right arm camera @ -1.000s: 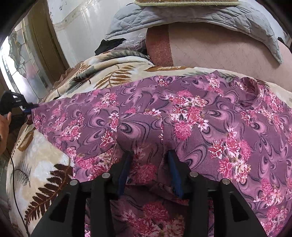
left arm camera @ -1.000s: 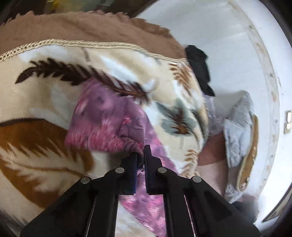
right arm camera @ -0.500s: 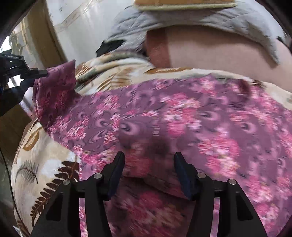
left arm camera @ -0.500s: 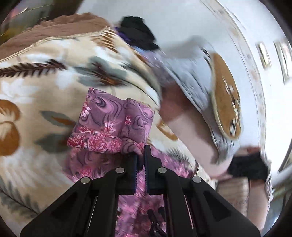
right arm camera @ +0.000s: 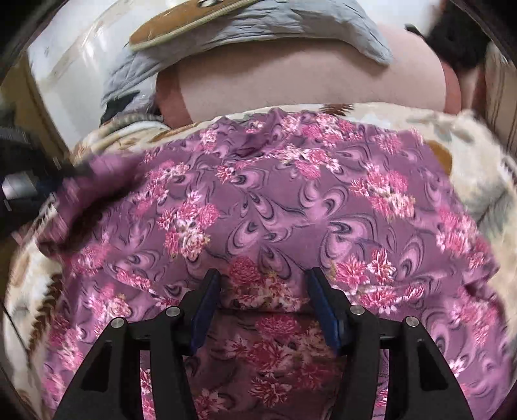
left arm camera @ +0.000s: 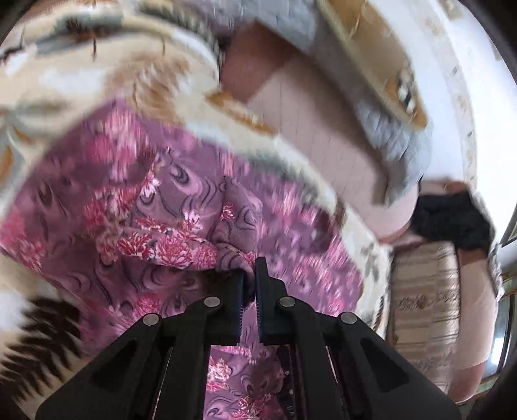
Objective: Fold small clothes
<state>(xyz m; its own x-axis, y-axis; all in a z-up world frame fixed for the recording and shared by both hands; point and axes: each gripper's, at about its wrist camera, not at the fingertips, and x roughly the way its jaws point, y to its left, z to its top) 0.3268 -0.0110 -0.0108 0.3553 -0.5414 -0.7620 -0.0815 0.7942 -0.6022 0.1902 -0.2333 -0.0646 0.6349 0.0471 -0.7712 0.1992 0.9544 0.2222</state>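
Note:
A purple garment with pink flowers (left arm camera: 161, 200) lies spread on a cream leaf-print blanket (left arm camera: 97, 74). My left gripper (left arm camera: 250, 274) is shut on a bunched corner of it, and the lifted flap hangs over the rest of the cloth. In the right wrist view the same garment (right arm camera: 290, 200) fills the middle. The left gripper (right arm camera: 69, 174) comes in blurred from the left edge with the flap. My right gripper (right arm camera: 261, 278) stands open low over the near part. A soft ridge of cloth lies between its blue pads (right arm camera: 206, 300), which do not press on it.
A pink bolster (right arm camera: 307, 77) lies behind the blanket (right arm camera: 468, 145) with a grey quilted cover (right arm camera: 258, 26) over it. A black cloth (left arm camera: 452, 219) and a striped cushion (left arm camera: 423, 290) sit at the right. A white wall rises behind.
My left gripper has swept the held corner across, so the flap now lies over the garment's middle. My right gripper's jaws have widened, freeing the fabric, and it shifted across the garment.

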